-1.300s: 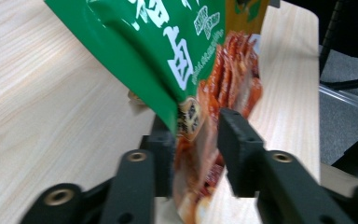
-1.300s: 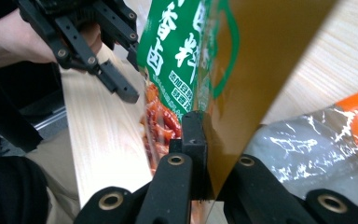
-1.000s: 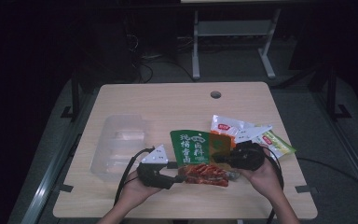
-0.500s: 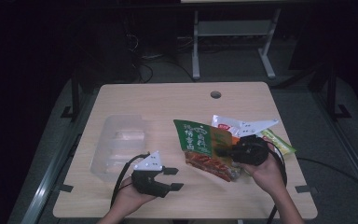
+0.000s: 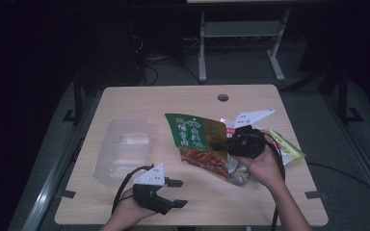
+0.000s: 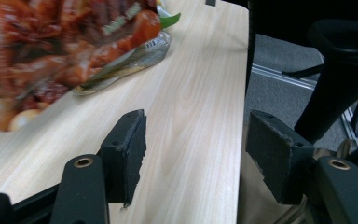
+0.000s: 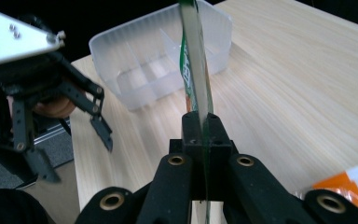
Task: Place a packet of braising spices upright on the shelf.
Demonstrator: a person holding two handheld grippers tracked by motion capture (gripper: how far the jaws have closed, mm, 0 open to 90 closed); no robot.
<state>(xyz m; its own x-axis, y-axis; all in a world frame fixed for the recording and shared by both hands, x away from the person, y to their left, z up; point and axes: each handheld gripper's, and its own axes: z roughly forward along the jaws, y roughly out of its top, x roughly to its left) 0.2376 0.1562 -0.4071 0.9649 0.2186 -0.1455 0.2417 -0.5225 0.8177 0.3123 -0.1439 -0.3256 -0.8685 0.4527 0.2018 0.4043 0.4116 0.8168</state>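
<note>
My right claw (image 5: pixel 221 144) pinches the pouch (image 5: pixel 200 144) by its edge, holding it tilted above the bench (image 5: pixel 270 202). My left claw (image 5: pixel 177 193) has just been spreading, with nothing between its jaws, near the tray (image 5: pixel 125 149).

a: where could a gripper pass?
b: bare wood lies open along the table (image 5: pixel 188 98) toward twelve o'clock, and along the near edge between the two hands.
a: and the obstacles?
b: the clear tray (image 5: pixel 125 149) at nine o'clock, the lifted snack bag (image 5: pixel 200 142) at centre, loose packets (image 5: pixel 286 147) at three o'clock.
</note>
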